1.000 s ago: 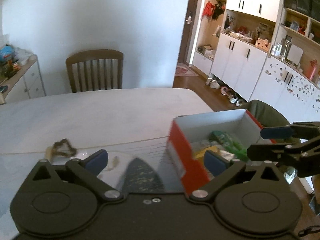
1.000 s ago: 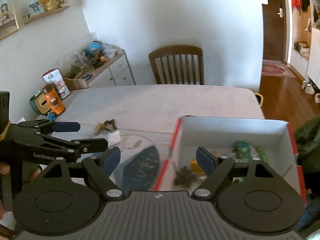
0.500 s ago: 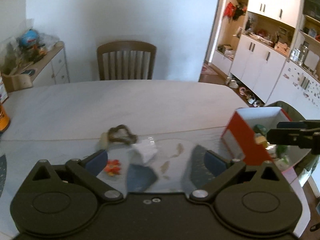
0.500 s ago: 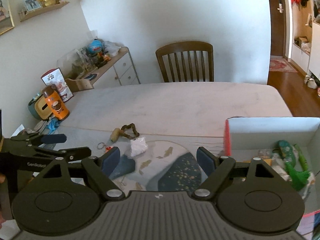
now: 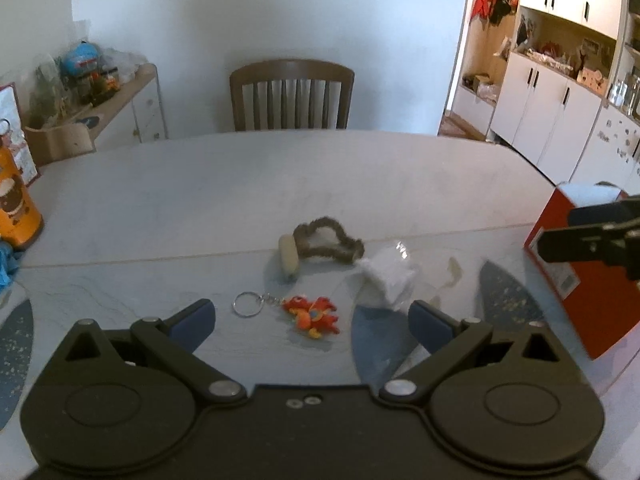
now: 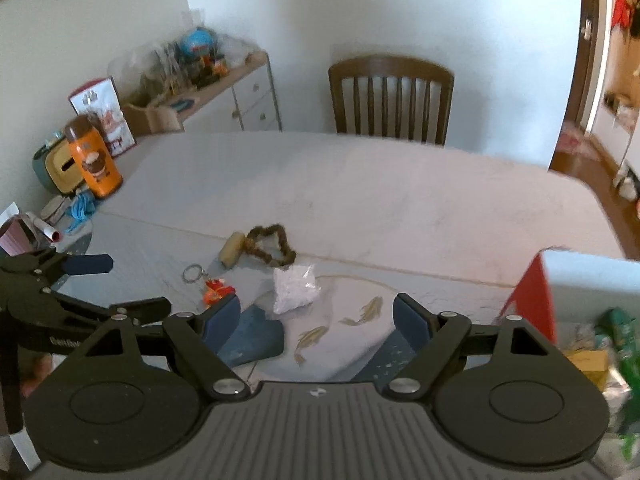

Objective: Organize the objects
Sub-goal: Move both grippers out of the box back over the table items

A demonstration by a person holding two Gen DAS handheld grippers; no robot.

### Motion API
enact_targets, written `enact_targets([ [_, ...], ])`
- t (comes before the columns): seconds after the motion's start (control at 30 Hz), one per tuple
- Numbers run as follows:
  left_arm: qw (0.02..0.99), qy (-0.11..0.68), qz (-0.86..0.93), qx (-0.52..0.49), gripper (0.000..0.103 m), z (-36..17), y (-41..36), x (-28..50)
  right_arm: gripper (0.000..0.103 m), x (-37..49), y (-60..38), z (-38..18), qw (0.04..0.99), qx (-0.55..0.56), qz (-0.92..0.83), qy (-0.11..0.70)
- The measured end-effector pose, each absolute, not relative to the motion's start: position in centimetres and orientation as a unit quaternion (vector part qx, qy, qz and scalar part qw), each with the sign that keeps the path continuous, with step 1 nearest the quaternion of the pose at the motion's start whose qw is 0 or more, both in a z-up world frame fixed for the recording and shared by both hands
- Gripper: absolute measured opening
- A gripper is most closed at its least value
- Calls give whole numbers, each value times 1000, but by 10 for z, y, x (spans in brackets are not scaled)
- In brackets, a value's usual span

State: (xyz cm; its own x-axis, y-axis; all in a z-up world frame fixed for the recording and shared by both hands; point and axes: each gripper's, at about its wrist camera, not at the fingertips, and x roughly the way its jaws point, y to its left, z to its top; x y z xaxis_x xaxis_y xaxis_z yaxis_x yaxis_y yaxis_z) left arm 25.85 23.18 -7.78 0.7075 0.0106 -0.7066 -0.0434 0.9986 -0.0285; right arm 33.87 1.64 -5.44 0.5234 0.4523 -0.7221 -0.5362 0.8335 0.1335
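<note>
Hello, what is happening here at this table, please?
A person holds two grippers over the table, tidying loose things into a red box. The left gripper and the right gripper are both open and empty. A red keychain, a white packet and a brown loop lie outside the box.

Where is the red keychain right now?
In the left wrist view the red keychain lies on the table just ahead of the open left gripper, between the brown loop and the white packet.
</note>
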Motion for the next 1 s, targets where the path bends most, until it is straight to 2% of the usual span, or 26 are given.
enact_targets([
  [0.6, 912, 408, 10, -37, 102, -139, 233, 292, 84, 391, 76, -124, 844, -75, 274, 454],
  [1.0, 913, 405, 36, -39, 79, -155, 224, 302, 84, 410, 98, -147, 835, -112, 298, 449],
])
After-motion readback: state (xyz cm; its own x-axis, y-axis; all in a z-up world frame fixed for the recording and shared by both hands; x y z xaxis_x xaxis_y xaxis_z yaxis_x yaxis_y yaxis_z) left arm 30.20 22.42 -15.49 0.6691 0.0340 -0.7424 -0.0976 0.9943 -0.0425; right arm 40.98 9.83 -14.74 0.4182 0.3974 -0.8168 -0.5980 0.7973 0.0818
